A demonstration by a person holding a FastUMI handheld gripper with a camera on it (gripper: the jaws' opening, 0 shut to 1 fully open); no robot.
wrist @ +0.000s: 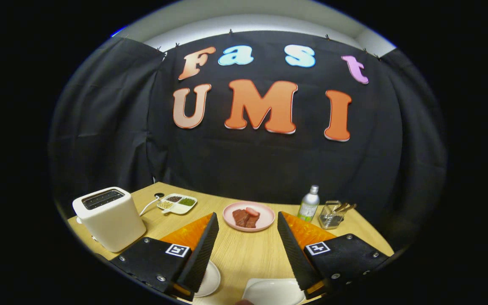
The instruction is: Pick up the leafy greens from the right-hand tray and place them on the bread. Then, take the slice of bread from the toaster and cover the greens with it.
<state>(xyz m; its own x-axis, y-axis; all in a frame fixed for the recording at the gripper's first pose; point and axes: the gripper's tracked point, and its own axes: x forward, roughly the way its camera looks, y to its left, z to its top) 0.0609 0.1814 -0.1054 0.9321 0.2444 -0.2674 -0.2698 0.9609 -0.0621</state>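
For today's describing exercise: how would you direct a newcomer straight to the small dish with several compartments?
Start at the white toaster on the wooden table, beyond the open gripper. Just past it, towards the black cloth wall, lies the divided dish. Unlike the round pink plate nearby, it is white with separate dark, green and pale fillings.

You're looking at a pale wood-grain table (235,254): a white toaster (109,218), beyond it a white tray (177,203) showing green and brown fillings, a pink plate (248,216) carrying reddish-brown meat (246,217), a silver-capped bottle (309,204).
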